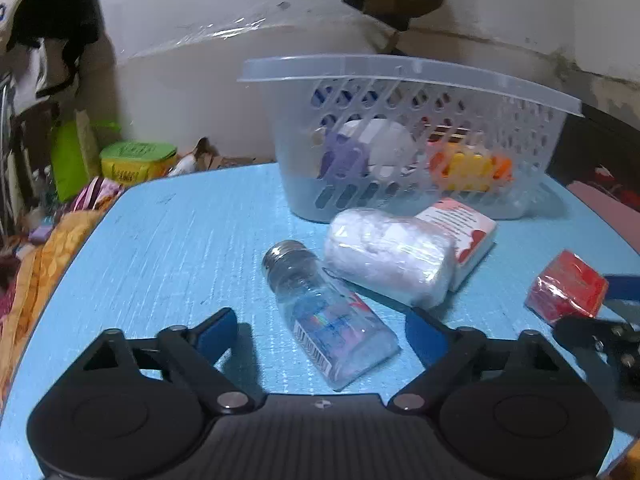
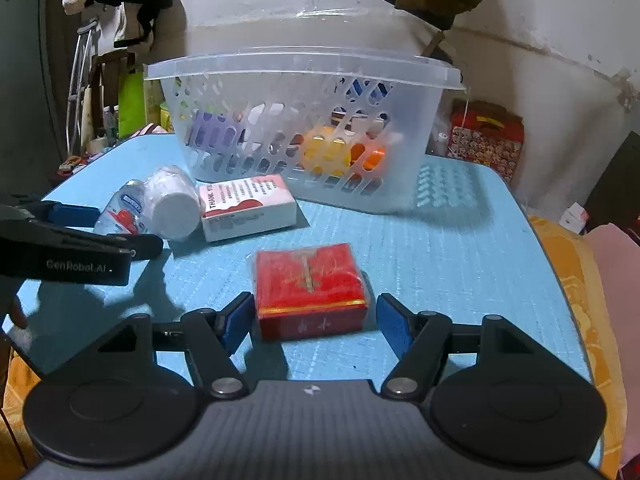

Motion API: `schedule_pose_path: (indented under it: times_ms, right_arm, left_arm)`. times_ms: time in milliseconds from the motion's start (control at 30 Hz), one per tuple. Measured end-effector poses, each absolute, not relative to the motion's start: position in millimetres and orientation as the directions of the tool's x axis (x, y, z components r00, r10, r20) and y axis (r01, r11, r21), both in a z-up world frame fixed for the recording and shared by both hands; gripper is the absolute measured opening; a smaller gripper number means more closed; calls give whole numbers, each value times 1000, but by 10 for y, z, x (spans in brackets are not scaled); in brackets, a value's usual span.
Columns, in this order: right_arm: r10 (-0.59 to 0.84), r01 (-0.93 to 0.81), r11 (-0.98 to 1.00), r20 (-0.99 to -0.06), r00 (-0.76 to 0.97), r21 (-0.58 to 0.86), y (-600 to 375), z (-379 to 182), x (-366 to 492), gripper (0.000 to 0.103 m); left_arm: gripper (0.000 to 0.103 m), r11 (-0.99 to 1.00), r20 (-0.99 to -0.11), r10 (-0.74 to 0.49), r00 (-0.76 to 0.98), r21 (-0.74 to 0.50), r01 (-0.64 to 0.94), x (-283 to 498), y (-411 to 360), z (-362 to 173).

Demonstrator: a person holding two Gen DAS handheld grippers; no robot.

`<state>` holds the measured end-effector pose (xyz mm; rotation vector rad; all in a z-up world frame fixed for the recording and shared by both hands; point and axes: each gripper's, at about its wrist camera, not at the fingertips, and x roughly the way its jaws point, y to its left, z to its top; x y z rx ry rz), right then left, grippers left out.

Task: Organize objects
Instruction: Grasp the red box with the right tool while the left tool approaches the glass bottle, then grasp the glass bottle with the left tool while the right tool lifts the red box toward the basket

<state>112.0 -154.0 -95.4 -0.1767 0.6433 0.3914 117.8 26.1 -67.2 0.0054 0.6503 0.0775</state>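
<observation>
A clear bottle (image 1: pixel 324 312) with a metal cap lies on the blue table between the open fingers of my left gripper (image 1: pixel 320 332). Beside it lie a white wrapped roll (image 1: pixel 388 256) and a pink-and-white box (image 1: pixel 464 232). A red wrapped box (image 2: pixel 310 294) lies between the open fingers of my right gripper (image 2: pixel 314 320), untouched. The same red box shows in the left wrist view (image 1: pixel 566 286). A translucent plastic basket (image 2: pixel 304 68) stands behind, holding purple, white, yellow and orange items. The left gripper (image 2: pixel 96 224) shows at the left of the right wrist view by the bottle (image 2: pixel 120 212).
The blue table (image 2: pixel 460 260) ends at the left and right over orange patterned bedding (image 2: pixel 576 272). A wall stands close behind the basket. Clutter, a green container (image 1: pixel 136 160) and a red patterned box (image 2: pixel 486 136) sit beyond the table edges.
</observation>
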Motion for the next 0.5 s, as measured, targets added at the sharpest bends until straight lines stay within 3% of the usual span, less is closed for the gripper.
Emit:
schedule_pose_path:
  times_ms: [67, 100, 133, 500]
  right_arm:
    - [302, -413, 910, -620, 724, -39, -1533, -973, 1129, 70]
    - [303, -414, 910, -617, 726, -40, -1542, -975, 1123, 69]
    - [310, -417, 909, -619, 722, -31, -1558, -970, 1123, 62]
    - [374, -432, 901, -589, 716, 47, -1738, -850, 1053, 62]
  left_arm:
    - [71, 997, -596, 76, 799, 54, -54, 1144, 233, -646]
    - [58, 995, -590, 94, 802, 83, -56, 1119, 207, -633]
    - [54, 991, -584, 120, 802, 113, -66, 1101, 184, -628]
    - [51, 991, -559, 117, 821, 125, -56, 885, 259, -529]
